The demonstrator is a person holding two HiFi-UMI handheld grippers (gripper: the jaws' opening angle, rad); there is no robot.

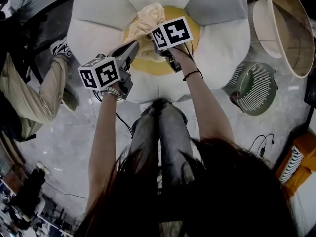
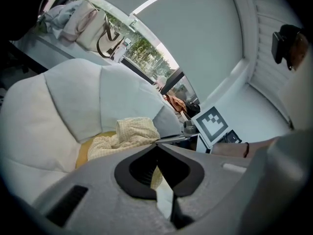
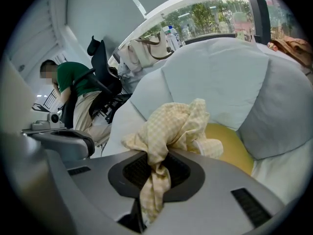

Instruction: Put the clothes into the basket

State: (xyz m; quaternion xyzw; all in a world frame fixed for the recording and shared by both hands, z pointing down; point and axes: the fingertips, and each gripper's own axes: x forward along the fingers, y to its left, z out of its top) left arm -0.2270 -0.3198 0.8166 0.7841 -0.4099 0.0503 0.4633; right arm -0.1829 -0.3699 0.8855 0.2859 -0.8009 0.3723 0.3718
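A pale yellow checked garment (image 1: 150, 16) hangs bunched above the yellow centre (image 1: 194, 32) of a flower-shaped cushion (image 1: 96, 33) with white and grey petals. My left gripper (image 1: 135, 46) is shut on its left part, and a strip of the cloth (image 2: 128, 133) runs down between its closed jaws (image 2: 157, 146). My right gripper (image 1: 160, 51) is shut on its right part; the fabric (image 3: 178, 124) is pinched in the jaws (image 3: 156, 156) and trails below them. A green slatted basket (image 1: 255, 87) stands on the floor to the right of the cushion, apart from both grippers.
A large beige round container (image 1: 291, 28) leans at the upper right. A seated person (image 1: 29, 100) and a dark office chair (image 3: 100, 67) are to the left. The wearer's legs (image 1: 160, 132) stand in front of the cushion. A cable (image 1: 261, 142) lies on the marble floor.
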